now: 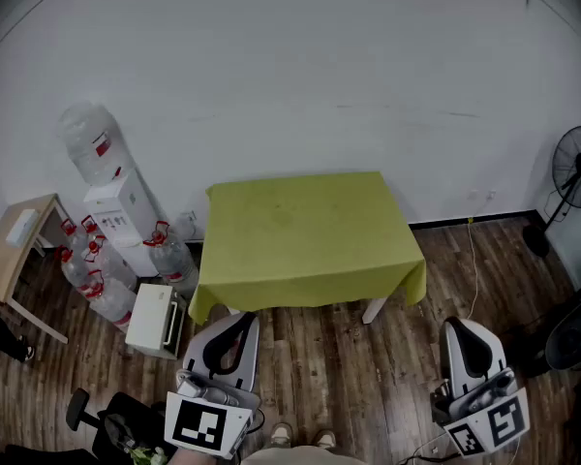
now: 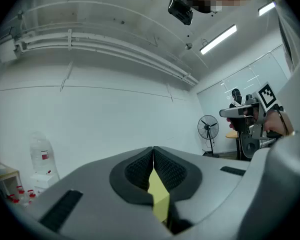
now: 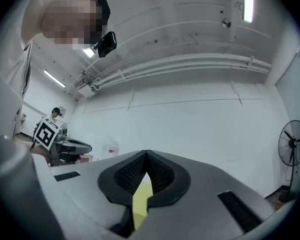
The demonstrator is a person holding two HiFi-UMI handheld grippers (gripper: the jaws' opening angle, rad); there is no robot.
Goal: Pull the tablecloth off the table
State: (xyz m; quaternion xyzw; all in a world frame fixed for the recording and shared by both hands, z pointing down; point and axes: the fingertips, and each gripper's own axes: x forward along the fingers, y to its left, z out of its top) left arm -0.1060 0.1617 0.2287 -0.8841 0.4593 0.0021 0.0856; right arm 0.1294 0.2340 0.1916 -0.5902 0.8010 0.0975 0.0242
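A yellow-green tablecloth (image 1: 305, 235) covers a small table against the white wall, its edges hanging over the front and sides. A white table leg (image 1: 374, 309) shows under the front right corner. My left gripper (image 1: 238, 318) is low at the left, short of the table's front edge, its jaws shut and empty. My right gripper (image 1: 462, 324) hovers over the floor to the right of the table, also shut and empty. In each gripper view only a sliver of the tablecloth (image 2: 159, 196) (image 3: 140, 201) shows below the meeting jaw tips, far ahead.
A water dispenser (image 1: 116, 197) with several water bottles (image 1: 95, 271) and a white box (image 1: 155, 319) stands left of the table. Further left is a small wooden table (image 1: 19, 250). A standing fan (image 1: 573, 174) and a dark chair (image 1: 573, 335) are at the right. The floor is wooden.
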